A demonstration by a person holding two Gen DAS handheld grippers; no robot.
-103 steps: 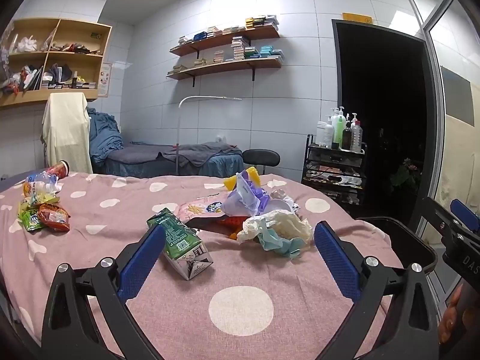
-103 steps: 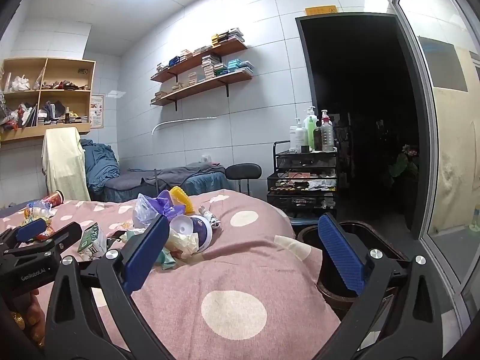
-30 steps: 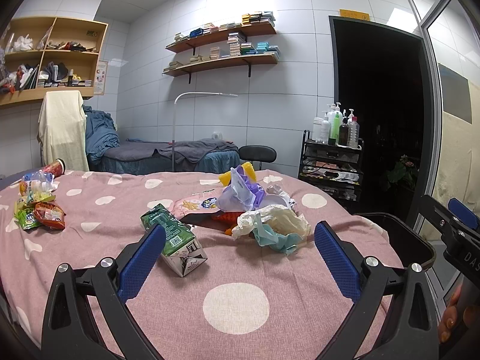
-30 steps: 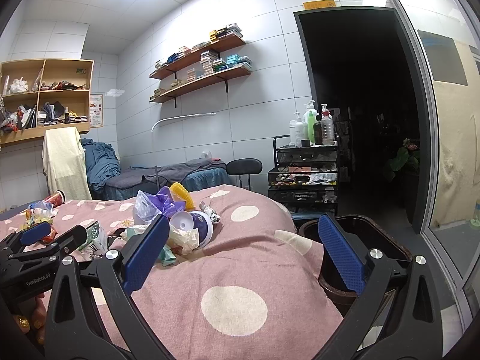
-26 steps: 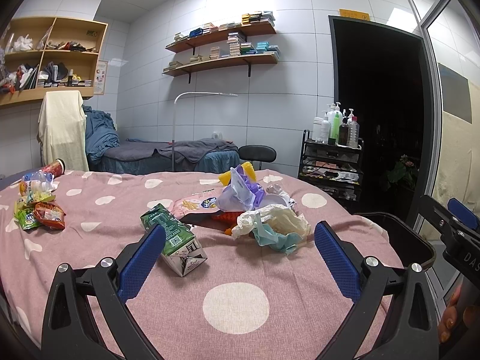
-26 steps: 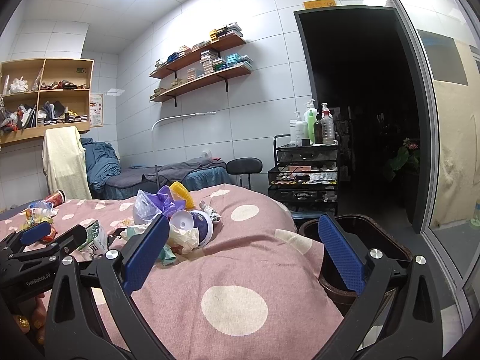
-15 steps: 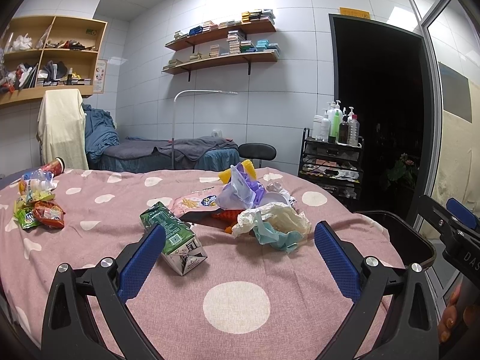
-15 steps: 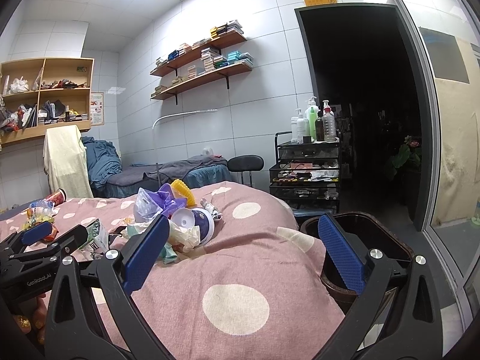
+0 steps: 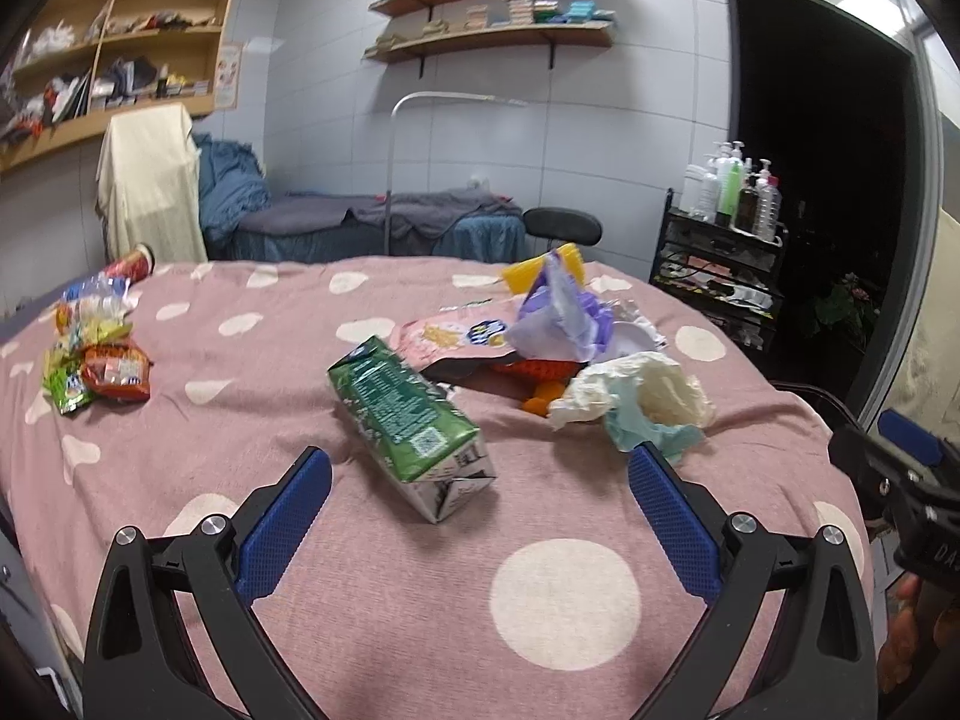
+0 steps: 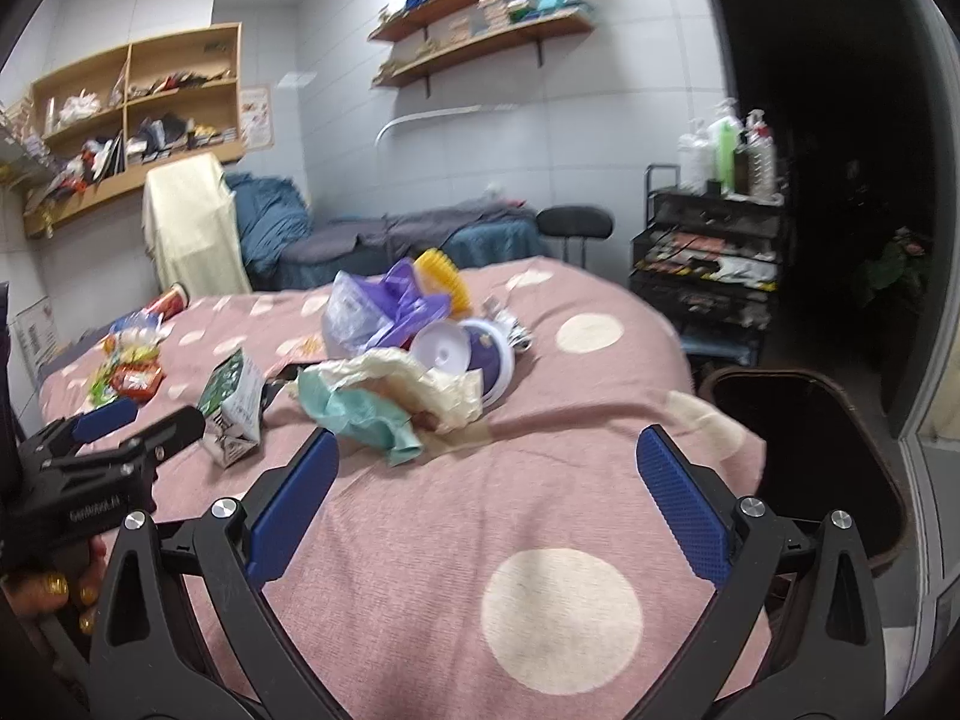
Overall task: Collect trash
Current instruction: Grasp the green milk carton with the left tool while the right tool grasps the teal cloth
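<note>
Your left gripper (image 9: 480, 492) is spread wide and empty above the pink dotted cloth (image 9: 372, 600) that covers the bench. The green carton (image 9: 408, 414) lies on its side just ahead, between its fingers. Your right gripper (image 10: 489, 480) is also wide and holds nothing. Just beyond it sits the crumpled cream and teal paper (image 10: 384, 402), with a white cup (image 10: 462, 354) and a purple bag (image 10: 384, 306) behind. The dark bin (image 10: 810, 450) stands off the bench's right edge. Snack packets (image 9: 96, 360) lie well apart at far left.
</note>
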